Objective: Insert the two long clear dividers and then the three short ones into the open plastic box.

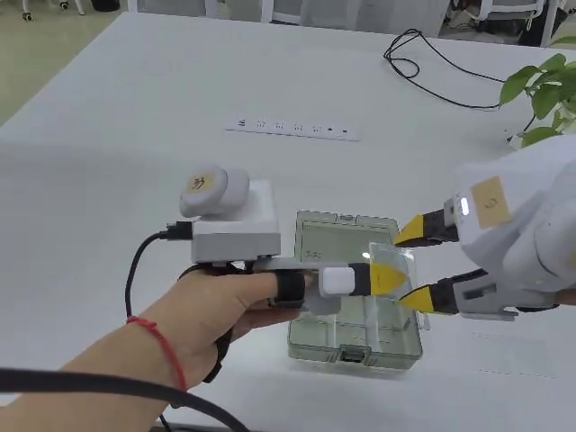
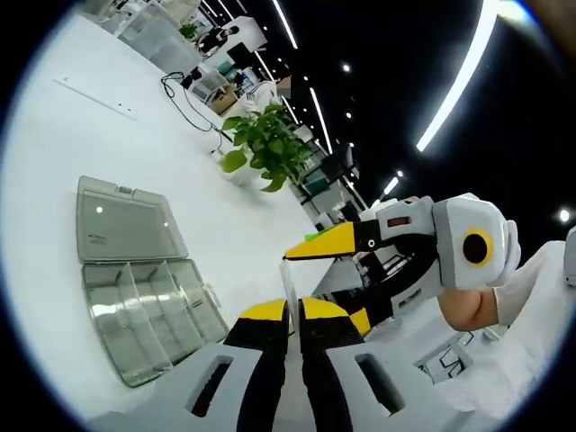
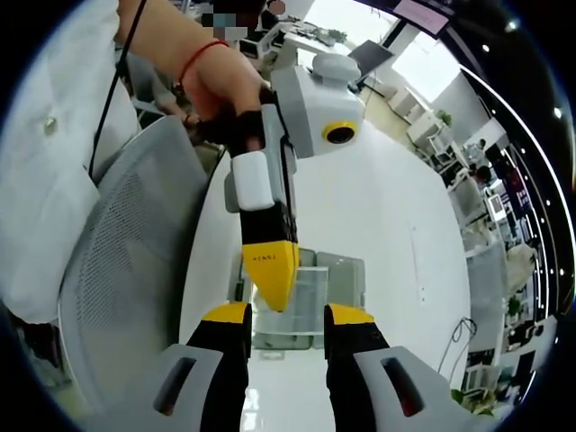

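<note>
While the left hand [image 1: 225, 310] reaches in level from the left, its left gripper [image 1: 389, 275] pinches one clear divider [image 1: 400, 256] above the one open plastic box [image 1: 315, 346]. The right gripper [image 1: 407, 267] faces it from the right, jaws spread.

Box [image 1: 333, 241] clear glossy plastic; table [image 1: 135, 135] matt white.

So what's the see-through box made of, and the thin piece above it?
The box looks like clear, slightly greenish hard plastic: the table shows through its shiny walls. The thin piece seems the same clear stiff plastic; it is held flat by the left gripper.
</note>
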Motion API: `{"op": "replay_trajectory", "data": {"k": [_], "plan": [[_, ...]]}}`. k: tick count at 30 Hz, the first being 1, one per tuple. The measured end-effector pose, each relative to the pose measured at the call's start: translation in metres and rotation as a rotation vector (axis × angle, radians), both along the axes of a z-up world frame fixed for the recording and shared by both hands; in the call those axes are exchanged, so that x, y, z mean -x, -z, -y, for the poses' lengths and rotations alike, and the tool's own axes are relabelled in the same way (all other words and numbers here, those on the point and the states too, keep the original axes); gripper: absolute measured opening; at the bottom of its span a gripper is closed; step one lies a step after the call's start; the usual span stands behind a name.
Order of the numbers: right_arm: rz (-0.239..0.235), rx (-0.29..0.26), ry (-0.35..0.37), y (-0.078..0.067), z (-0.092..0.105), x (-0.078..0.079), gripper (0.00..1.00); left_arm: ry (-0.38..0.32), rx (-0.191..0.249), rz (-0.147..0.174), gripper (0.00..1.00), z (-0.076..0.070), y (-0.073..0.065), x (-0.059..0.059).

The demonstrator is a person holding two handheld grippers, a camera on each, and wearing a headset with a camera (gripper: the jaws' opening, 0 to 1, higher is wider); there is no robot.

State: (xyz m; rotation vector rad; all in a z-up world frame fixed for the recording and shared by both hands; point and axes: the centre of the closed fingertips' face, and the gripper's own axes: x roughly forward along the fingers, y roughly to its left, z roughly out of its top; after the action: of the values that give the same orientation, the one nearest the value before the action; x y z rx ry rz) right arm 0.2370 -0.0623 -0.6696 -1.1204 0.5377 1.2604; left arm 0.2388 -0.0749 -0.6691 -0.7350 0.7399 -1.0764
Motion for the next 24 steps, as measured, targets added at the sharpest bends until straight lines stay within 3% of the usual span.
{"op": "replay_trajectory", "data": {"k": [13,16,19,21,23,24], "plan": [[0.026,-0.006,-0.003,-0.002,-0.003,-0.004,0.34,-0.036,0.014,-0.012,0.00,-0.002,-0.002,-0.003],[0.021,-0.030,0.009,-0.008,-0.006,-0.005,0.35,-0.034,-0.001,0.002,0.00,-0.004,-0.001,-0.004],[0.010,-0.056,0.021,-0.015,-0.005,-0.009,0.36,-0.018,-0.027,0.037,0.00,-0.005,0.002,-0.002],[-0.026,-0.090,0.039,-0.019,-0.004,-0.009,0.35,0.002,-0.068,0.111,0.00,-0.007,0.005,-0.002],[-0.073,-0.118,0.050,-0.021,-0.003,-0.008,0.33,0.030,-0.083,0.193,0.00,-0.008,0.004,-0.001],[-0.109,-0.128,0.049,-0.021,-0.002,-0.006,0.32,0.046,-0.099,0.246,0.00,-0.008,0.004,-0.001]]}}
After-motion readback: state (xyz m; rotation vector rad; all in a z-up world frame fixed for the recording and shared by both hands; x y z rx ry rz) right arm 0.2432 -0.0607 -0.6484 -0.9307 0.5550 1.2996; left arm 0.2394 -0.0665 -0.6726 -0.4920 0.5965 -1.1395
